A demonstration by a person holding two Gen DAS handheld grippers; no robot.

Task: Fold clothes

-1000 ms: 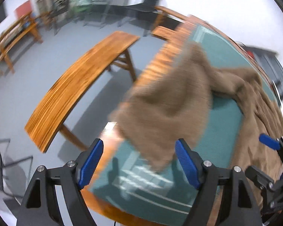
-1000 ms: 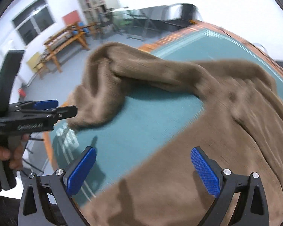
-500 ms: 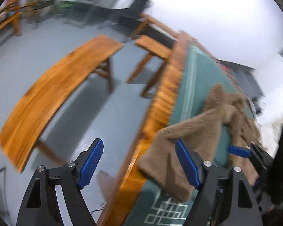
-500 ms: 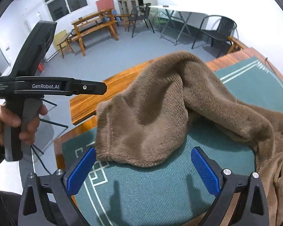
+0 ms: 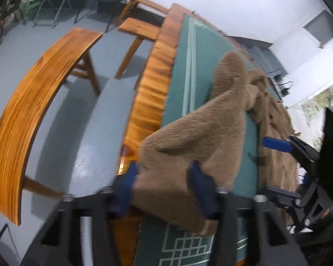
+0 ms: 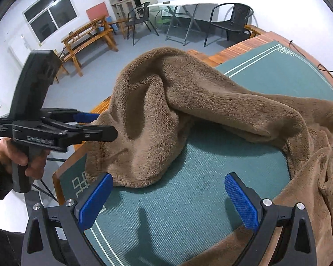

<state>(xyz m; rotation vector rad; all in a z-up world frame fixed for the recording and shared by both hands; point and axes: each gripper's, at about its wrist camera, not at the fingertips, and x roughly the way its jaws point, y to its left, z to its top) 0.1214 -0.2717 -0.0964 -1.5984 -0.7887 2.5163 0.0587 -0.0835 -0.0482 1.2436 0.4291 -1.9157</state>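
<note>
Only brown fleece garment (image 6: 166,119) on mat (image 6: 199,199)

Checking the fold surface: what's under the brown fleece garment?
The brown fleece garment lies on a green mat over a wooden table. Whatever is under the fabric itself is covered.

The left gripper (image 5: 164,190) drops onto the end of the brown sleeve (image 5: 202,133) at the table's corner; its jaws have just been closing and the fleece now sits bunched between the blue pads, where half a second ago they stood wide; the right gripper (image 6: 169,201) slides off the garment's body, over bare green mat (image 6: 188,199).
</note>
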